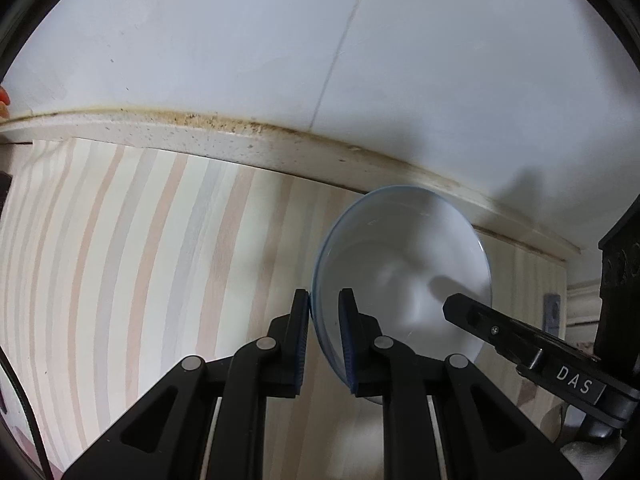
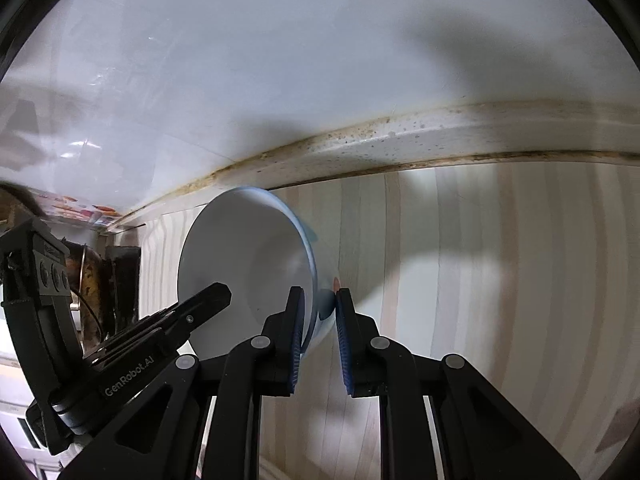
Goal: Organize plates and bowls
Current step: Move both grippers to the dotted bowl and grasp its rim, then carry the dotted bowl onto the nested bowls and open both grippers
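A white bowl with a pale blue rim (image 1: pixel 404 276) is held tipped on its side above the striped counter. My left gripper (image 1: pixel 325 336) is shut on its left rim, one finger inside and one outside. In the right wrist view the same bowl (image 2: pixel 244 268) is gripped on its right rim by my right gripper (image 2: pixel 320 332), also shut with the wall between its pads. Each gripper's finger shows in the other's view: the right one (image 1: pixel 500 328) and the left one (image 2: pixel 176 316). No plates are in view.
The counter (image 1: pixel 140 260) has pale wood-and-grey stripes and ends at a stained white backsplash ledge (image 1: pixel 240 140) below a white wall. Dark clutter and a wire rack (image 2: pixel 92 284) stand at the counter's left end.
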